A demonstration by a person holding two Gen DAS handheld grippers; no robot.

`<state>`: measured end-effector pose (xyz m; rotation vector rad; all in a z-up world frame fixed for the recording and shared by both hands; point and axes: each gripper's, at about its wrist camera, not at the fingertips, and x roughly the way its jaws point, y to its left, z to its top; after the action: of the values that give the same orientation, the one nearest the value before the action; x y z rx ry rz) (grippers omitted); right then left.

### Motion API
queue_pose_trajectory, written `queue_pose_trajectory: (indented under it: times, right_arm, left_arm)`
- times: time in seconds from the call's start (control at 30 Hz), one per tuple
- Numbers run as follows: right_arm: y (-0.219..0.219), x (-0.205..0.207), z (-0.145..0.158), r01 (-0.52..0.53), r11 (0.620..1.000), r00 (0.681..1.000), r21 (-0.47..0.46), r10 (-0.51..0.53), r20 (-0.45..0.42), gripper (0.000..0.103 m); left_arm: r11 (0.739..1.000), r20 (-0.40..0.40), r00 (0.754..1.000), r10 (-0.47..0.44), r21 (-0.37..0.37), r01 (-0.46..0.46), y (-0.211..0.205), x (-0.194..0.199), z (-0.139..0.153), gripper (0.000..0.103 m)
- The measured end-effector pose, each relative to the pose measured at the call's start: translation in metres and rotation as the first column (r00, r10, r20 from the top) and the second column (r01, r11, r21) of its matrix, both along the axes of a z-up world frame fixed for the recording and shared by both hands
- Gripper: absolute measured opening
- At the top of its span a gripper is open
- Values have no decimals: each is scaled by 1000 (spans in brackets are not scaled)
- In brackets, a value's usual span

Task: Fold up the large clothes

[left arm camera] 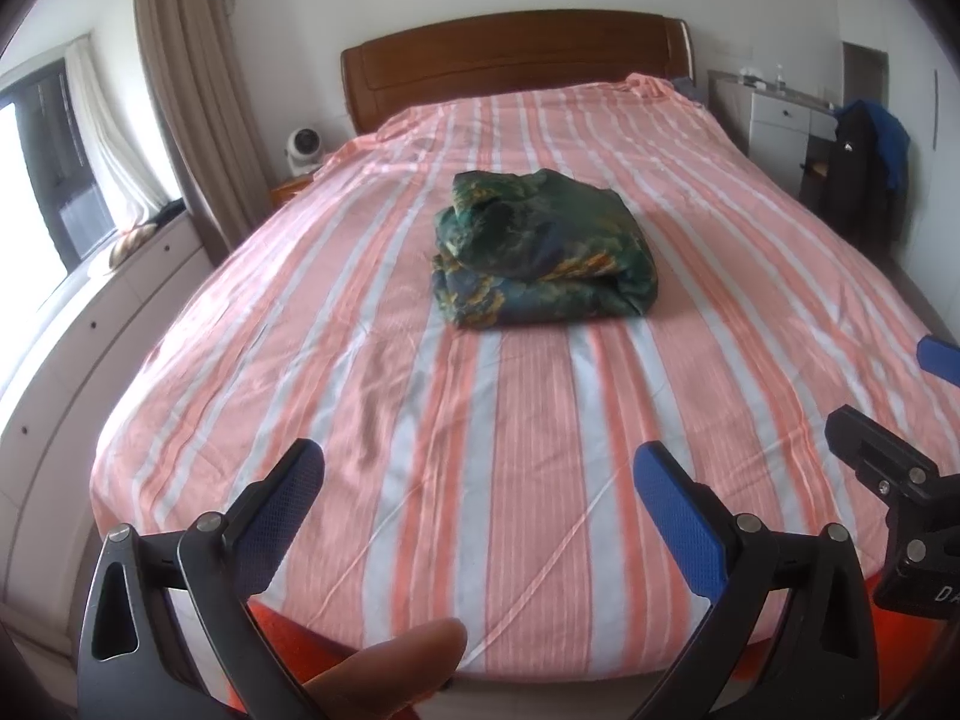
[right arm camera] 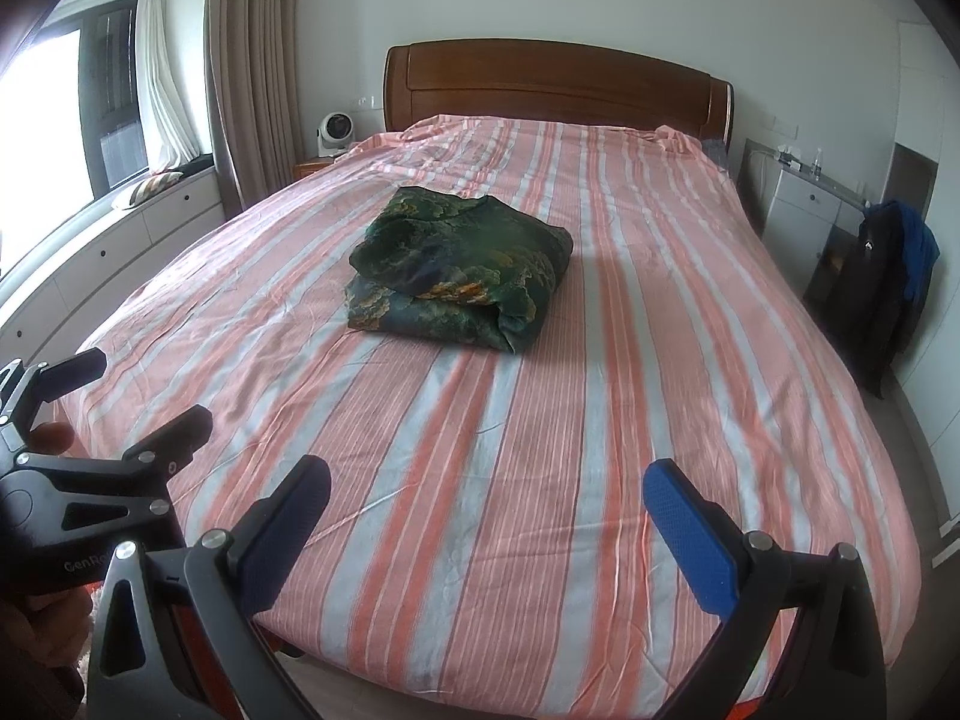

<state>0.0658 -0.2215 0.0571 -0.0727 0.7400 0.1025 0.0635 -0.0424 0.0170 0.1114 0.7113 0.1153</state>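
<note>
Garment [left arm camera: 540,252] — dark green w/ a gold-orange print, folded into a thick bundle — sits mid-bed on the striped sheet [left arm camera: 492,420], nearer the headboard [left arm camera: 516,66] than you. Nothing touches it. In the right view it lies left of centre [right arm camera: 459,270], top layer lumpy, lower layer sticking out at the front edge.

Your left gripper [left arm camera: 477,498] hovers over the foot of the bed, fingers spread wide, nothing btwn them. Blue pads face inward; the left finger [left arm camera: 282,516] is in shadow, the right one brightly lit. Your fingertip [left arm camera: 396,672] shows at the bottom edge under the gripper.

Your right gripper [right arm camera: 486,510] is likewise spread wide & holds nothing, also over the foot end, well apart from the garment. Each gripper shows at the edge of the other's view: right one at far right of the left cam, left one at far left of the right cam.

Around the bed: fan [right arm camera: 334,132] on the nightstand left of the headboard, curtain [right arm camera: 249,72] & window [right arm camera: 60,114] on the left, white desk [right arm camera: 804,204] and a chair w/ dark & blue clothes [right arm camera: 894,276] on the right.
</note>
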Motion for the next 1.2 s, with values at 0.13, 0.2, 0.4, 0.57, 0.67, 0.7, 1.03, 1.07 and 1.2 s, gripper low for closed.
queue_pose_trajectory:
  times: [0.13, 0.2, 0.4, 0.57, 0.67, 0.7, 1.03, 1.07, 1.2]
  right_arm:
    - [1, -1, 0, -6, 1000, 1000, 1, 6, -3, 103]
    - [2, -2, 0, -10, 1000, 1000, 0, 10, -4, 103]
    - [4, -2, -4, -18, 1000, 1000, 1, 18, -18, 103]
    - [5, -3, -2, -19, 1000, 1000, 1, 19, -17, 103]
    - [6, -5, 0, -13, 1000, 1000, -4, 13, -11, 103]
    - [7, -6, 0, -11, 1000, 1000, -5, 11, -10, 103]
    - [-4, -11, -6, 7, 1000, 1000, 7, -7, -27, 103]
    - [-6, -11, -5, 12, 1000, 1000, 8, -12, -24, 103]
    - [-11, -11, -1, 26, 1000, 1000, 15, -26, -11, 103]
  left_arm:
    - [1000, 3, 1000, -1, -1, 1, 1, 0, 0, 103]
    - [1000, 4, 1000, 0, 0, 0, 1, 0, 0, 103]
    - [1000, 5, 1000, 3, 7, -3, 0, -3, 0, 103]
    - [1000, 13, 1000, 1, 7, -1, 0, -7, 2, 103]
    - [1000, 12, 1000, -13, -3, 13, 0, -9, 2, 103]
    - [1000, 11, 1000, -24, -3, 24, 0, -10, 2, 103]
    - [999, 7, 999, -44, -12, 44, -8, -10, 5, 103]
    - [999, 6, 999, -45, -11, 45, -8, -10, 5, 103]
    - [999, -16, 999, -49, -3, 49, -11, -4, 3, 103]
